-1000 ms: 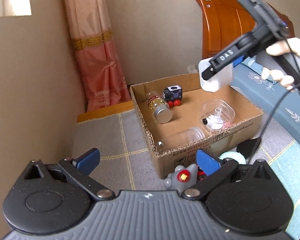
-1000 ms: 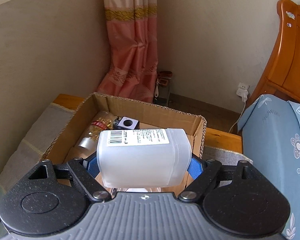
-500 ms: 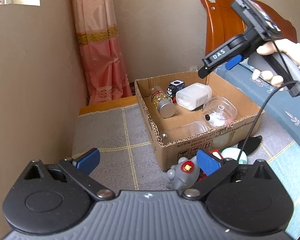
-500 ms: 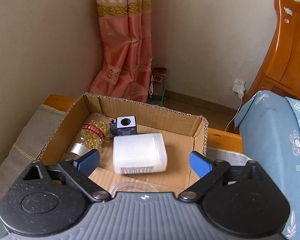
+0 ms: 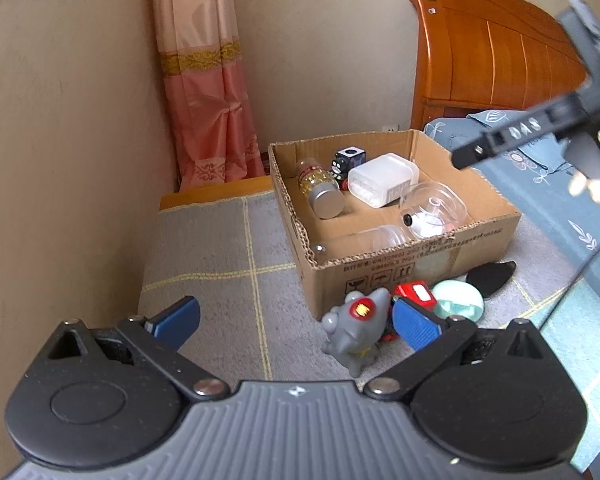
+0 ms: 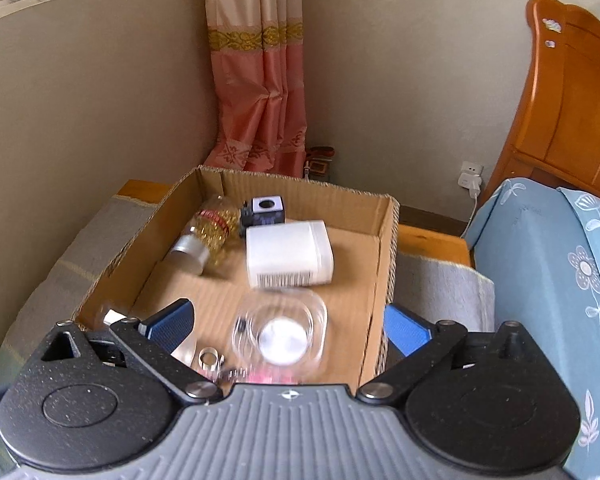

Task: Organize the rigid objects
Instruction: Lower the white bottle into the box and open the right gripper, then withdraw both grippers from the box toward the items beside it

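A cardboard box [image 5: 420,268] [image 6: 388,248] stands on the grey rug. In it lie a white plastic container [image 5: 382,184] [image 6: 288,254], a bottle with a silver cap [image 5: 320,188] [image 6: 204,236], a black toy cube [image 5: 348,162] [image 6: 262,210] and a clear plastic case [image 5: 432,210] [image 6: 280,330]. My left gripper [image 5: 296,318] is open and empty, low in front of the box, near a grey toy figure [image 5: 358,326]. My right gripper [image 6: 286,330] is open and empty above the box; one finger [image 5: 496,142] shows in the left wrist view.
A red toy car [image 5: 416,294], a mint round case [image 5: 458,300] and a black object [image 5: 490,278] lie on the rug in front of the box. A wooden headboard [image 5: 496,56] and blue bedding [image 6: 552,280] are at right. Wall and pink curtain [image 5: 204,92] are behind.
My right gripper opened and let the white container fall into the box, then drew back and up to the right. My left gripper rose slightly and stayed open.
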Action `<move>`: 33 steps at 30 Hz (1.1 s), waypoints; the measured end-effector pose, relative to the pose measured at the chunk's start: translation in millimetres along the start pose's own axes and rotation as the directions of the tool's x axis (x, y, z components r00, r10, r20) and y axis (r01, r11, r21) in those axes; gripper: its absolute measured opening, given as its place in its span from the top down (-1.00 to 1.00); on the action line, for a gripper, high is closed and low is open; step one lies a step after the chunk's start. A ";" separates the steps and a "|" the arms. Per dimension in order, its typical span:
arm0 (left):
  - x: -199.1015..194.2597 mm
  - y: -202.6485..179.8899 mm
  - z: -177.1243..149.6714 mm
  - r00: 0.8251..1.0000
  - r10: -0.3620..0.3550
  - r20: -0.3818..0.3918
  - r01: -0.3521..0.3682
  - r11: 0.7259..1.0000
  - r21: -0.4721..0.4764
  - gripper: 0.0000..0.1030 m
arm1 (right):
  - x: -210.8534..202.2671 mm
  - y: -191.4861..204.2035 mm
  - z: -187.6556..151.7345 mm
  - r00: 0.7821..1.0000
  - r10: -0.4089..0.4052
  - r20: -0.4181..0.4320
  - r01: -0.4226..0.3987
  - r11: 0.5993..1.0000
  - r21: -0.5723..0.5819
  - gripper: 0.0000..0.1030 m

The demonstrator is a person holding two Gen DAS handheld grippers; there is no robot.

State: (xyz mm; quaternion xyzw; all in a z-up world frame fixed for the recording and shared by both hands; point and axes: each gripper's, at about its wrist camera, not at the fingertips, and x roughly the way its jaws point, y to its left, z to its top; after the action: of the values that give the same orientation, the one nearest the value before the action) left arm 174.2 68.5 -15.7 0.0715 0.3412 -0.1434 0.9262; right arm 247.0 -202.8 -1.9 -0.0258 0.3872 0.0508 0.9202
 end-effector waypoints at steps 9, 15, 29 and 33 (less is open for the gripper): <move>-8.4 -8.1 -10.8 1.000 0.008 -0.025 -0.009 1.000 -0.024 -0.99 | -21.1 -4.3 -66.9 1.000 -0.019 0.024 0.017 0.997 0.071 -1.00; -7.7 -17.1 -21.7 0.999 0.014 -0.051 -0.016 1.000 -0.023 -0.99 | -12.3 -13.6 -110.1 0.998 -0.066 -0.005 0.066 0.988 0.136 -1.00; 13.8 -26.2 -30.8 0.997 -0.007 -0.080 0.001 0.997 -0.081 -0.99 | 36.5 -16.7 -122.4 0.997 -0.075 -0.018 0.077 0.977 0.199 -1.00; 22.3 -26.0 -30.4 0.996 -0.007 -0.088 0.000 0.997 -0.078 -0.99 | 48.1 -16.4 -120.5 0.997 -0.070 -0.018 0.072 0.977 0.200 -1.00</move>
State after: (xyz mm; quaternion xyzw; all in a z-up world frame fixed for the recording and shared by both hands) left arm 163.6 46.0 -54.2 0.0411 0.3874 -0.1285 0.9120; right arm 196.7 -226.0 -120.4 0.0529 0.3944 -0.0214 0.9172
